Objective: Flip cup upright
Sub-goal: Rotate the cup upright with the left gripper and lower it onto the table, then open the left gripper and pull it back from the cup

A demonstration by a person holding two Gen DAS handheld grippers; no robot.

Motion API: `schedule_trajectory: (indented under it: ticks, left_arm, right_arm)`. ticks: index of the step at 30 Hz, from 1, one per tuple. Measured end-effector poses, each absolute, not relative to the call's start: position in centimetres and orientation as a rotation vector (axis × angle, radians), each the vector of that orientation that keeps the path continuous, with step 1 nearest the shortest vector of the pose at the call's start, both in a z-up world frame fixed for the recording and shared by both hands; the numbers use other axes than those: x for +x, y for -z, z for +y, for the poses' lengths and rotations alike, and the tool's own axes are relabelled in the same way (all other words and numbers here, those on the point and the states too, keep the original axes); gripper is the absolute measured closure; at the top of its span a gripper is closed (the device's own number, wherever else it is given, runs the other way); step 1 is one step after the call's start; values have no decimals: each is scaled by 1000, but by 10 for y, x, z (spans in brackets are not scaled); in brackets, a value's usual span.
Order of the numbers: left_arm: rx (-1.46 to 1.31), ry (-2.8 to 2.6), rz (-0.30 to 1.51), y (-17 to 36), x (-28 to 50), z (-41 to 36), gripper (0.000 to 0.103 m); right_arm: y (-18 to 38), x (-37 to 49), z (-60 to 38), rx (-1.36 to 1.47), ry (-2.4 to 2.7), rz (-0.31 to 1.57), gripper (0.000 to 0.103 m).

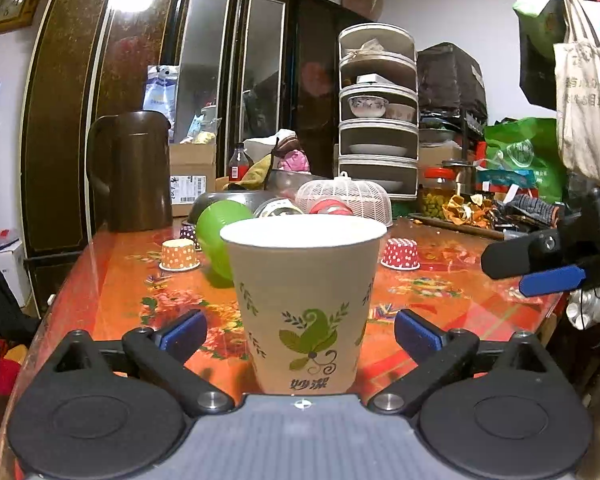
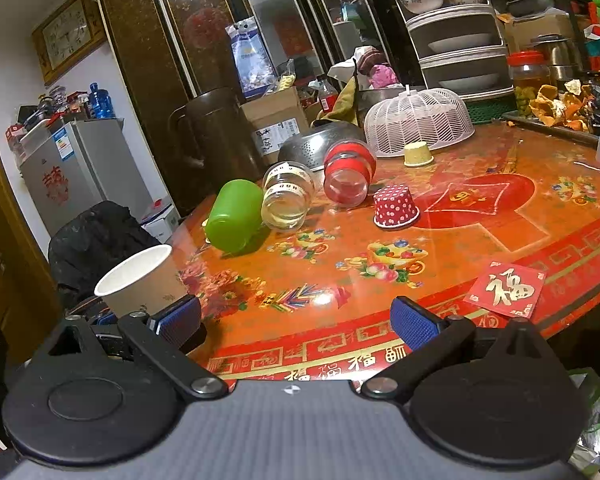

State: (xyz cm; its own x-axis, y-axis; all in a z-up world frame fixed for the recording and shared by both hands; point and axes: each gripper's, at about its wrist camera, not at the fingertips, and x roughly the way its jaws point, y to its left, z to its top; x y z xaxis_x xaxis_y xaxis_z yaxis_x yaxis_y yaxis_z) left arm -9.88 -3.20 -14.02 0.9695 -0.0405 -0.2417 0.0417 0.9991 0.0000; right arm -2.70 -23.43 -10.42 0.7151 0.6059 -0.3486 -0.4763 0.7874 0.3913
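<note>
Paper cup upright on the desk, mouth up, leaf print facing the left camera. The left claw is spread wide around it, blue pads standing clear of the cup wall on both sides, no contact on either flank. The cup stands near the desk's front left corner, close to the edge.

Over to the right wrist view: the same cup shows at far left, and part of the left claw sits beside its base. The right claw is open too, nothing between its pads, hovering over the desk's patterned front border, well apart from the cup. From the left camera the right claw comes in at the right edge, above the desk.

Behind the cup a green cup lies on its side, touching a clear jar that is also tipped over. Next to that a red-banded jar lies tilted. A red dotted cupcake liner sits mouth down near the middle of the desk, a yellow one mouth down by the white mesh cover. An orange dotted liner is mouth down at the left in the left view. A red paper square with a gold character lies flat near the front edge. A brown jug stands at the back left.
</note>
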Motion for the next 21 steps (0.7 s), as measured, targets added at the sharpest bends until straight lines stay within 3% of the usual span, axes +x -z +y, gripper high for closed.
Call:
schedule_trajectory:
  ticks: [8,11,16,21]
  left_arm:
    - [34,98,202,130,-149,-15,0]
    - [1,28,254,98,-158,1,0]
    - [-162,-13,497,37,-148,28,0]
    - [-105,8,466,6,-163,18,0]
  right_arm:
    - [101,-34,-231,269,-606,487,1]
    - [91,-47,-223,199,-558,484,1]
    - [58,-72,-204,77,-540,505,1]
    - [18,-95,-211,98,-645,497,1]
